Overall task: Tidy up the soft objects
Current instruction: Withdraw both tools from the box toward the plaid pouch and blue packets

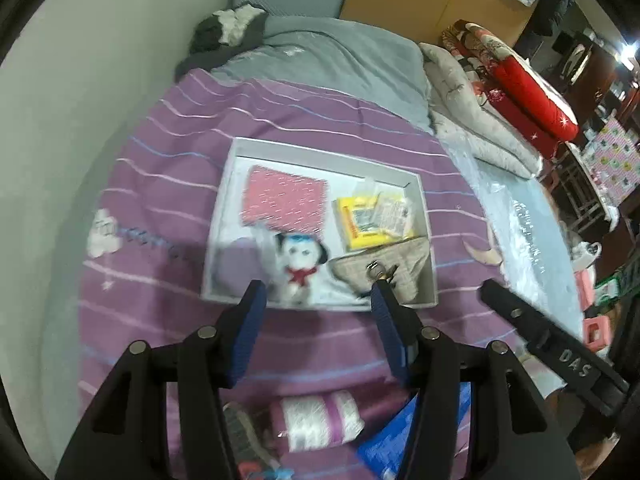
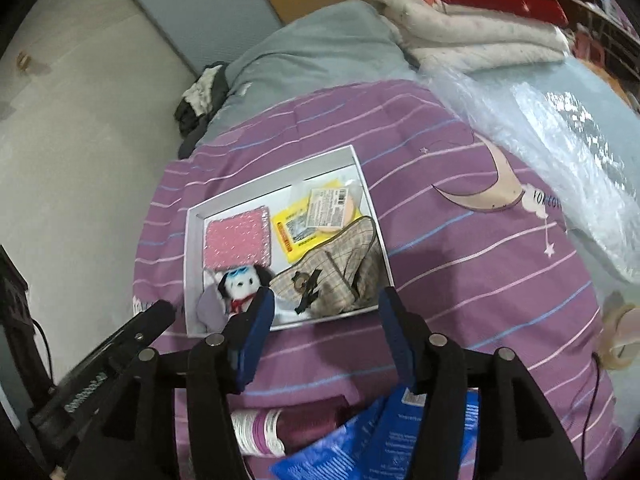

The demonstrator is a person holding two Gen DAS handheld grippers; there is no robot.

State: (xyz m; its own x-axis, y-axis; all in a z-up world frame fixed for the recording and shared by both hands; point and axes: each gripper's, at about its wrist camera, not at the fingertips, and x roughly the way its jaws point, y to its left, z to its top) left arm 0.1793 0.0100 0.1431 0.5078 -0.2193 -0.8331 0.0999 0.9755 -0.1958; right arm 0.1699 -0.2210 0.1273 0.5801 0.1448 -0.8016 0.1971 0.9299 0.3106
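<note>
Both grippers, the left gripper (image 1: 318, 290) and right gripper (image 2: 326, 298), hang with jaws apart and empty above the white box (image 2: 192, 272), so next reach toward six o'clock for the striped roll (image 1: 316, 424), pinching its middle gently.

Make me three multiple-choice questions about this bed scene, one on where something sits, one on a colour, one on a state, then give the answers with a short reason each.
1. Where is the plush dog?
A. Inside the white box
B. On the folded blankets
C. Between the left gripper's fingers

2. What colour is the bubble-wrap pouch in the box?
A. Green
B. Pink
C. Black

3. How do the right gripper jaws stand?
A. Shut on the plaid bag
B. Shut on nothing
C. Open, holding nothing

Answers: 1 A, the dog lies within the box walls. 2 B, the pouch is plainly pink. 3 C, the blue pads stand apart with only bedspread between them.
</note>
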